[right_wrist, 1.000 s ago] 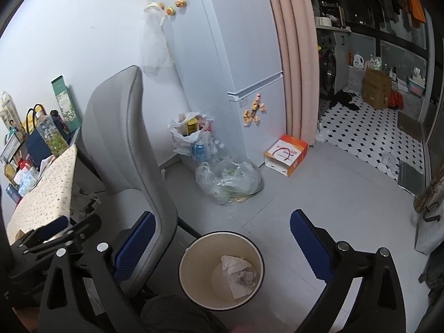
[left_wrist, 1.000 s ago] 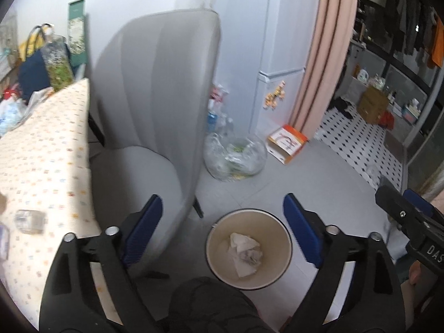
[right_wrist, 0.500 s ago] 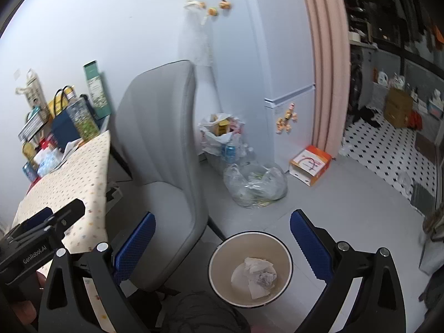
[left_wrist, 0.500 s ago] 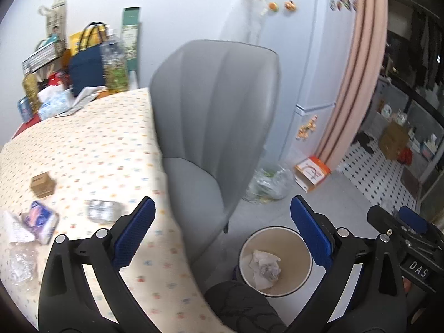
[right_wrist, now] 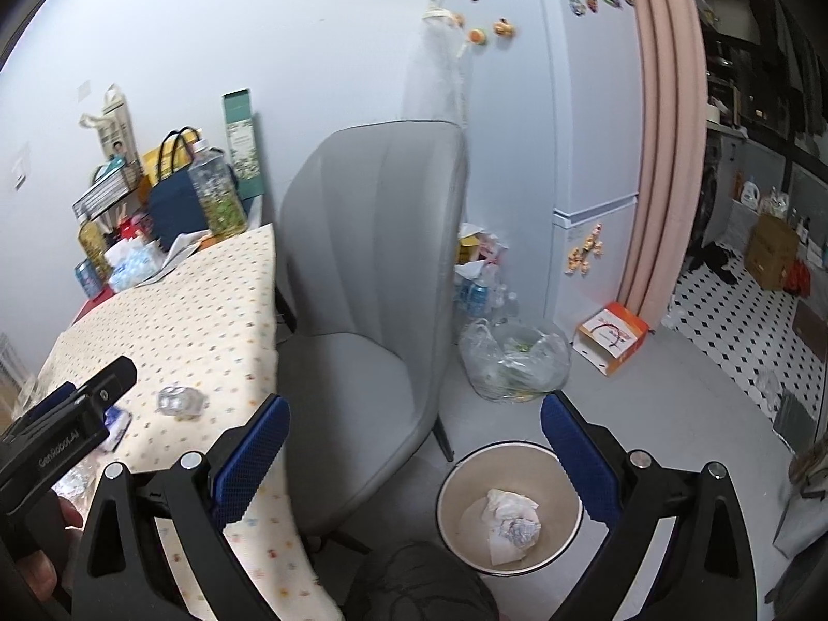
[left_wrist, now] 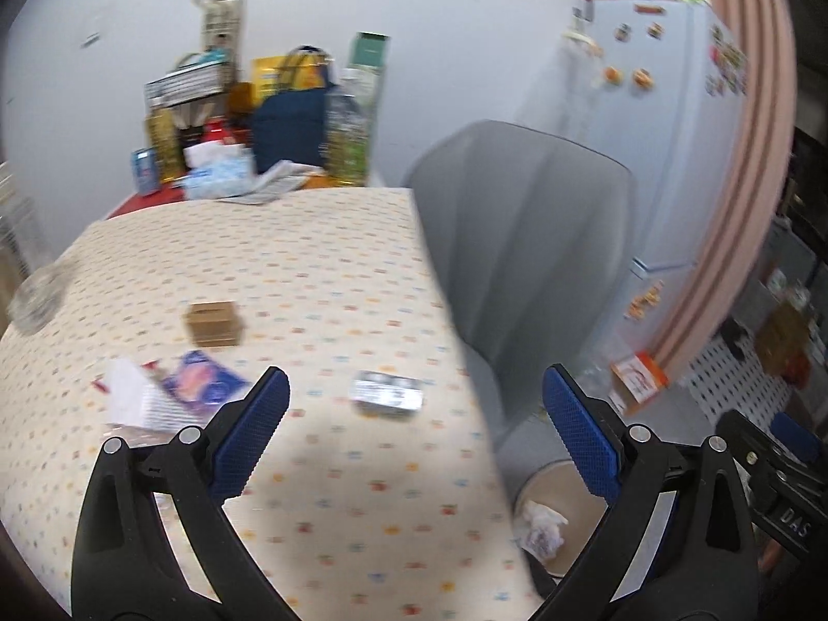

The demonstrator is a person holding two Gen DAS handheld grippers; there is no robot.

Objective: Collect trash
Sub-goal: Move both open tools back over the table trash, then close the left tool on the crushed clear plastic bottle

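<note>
My left gripper (left_wrist: pixel 412 383) is open with nothing between its fingers, above the cloth-covered table (left_wrist: pixel 321 259). On the cloth lie a silver foil pack (left_wrist: pixel 387 393), a small brown box (left_wrist: pixel 213 323), a purple wrapper (left_wrist: pixel 202 380), a white paper (left_wrist: pixel 129 393) and crumpled clear plastic (left_wrist: pixel 36 300). The round bin (left_wrist: pixel 561 481) stands on the floor at the lower right. My right gripper (right_wrist: pixel 414 409) is open and empty, out over the chair seat, with the bin (right_wrist: pixel 450 486) below right of it. Crumpled tissue (right_wrist: pixel 509 517) lies inside the bin. The left gripper (right_wrist: pixel 67 424) shows at the left edge of the right wrist view.
A grey chair (right_wrist: pixel 372 259) stands between table and bin. A clear bag of rubbish (right_wrist: pixel 512 362), bottles and an orange box (right_wrist: pixel 613 336) sit by the white fridge (right_wrist: pixel 585 103). Bags, bottles and boxes (left_wrist: pixel 290 124) crowd the table's far end.
Both views have swung left and risen, away from the bin. The left gripper has gone from over the bin to over the table, and the table trash has come into sight.
</note>
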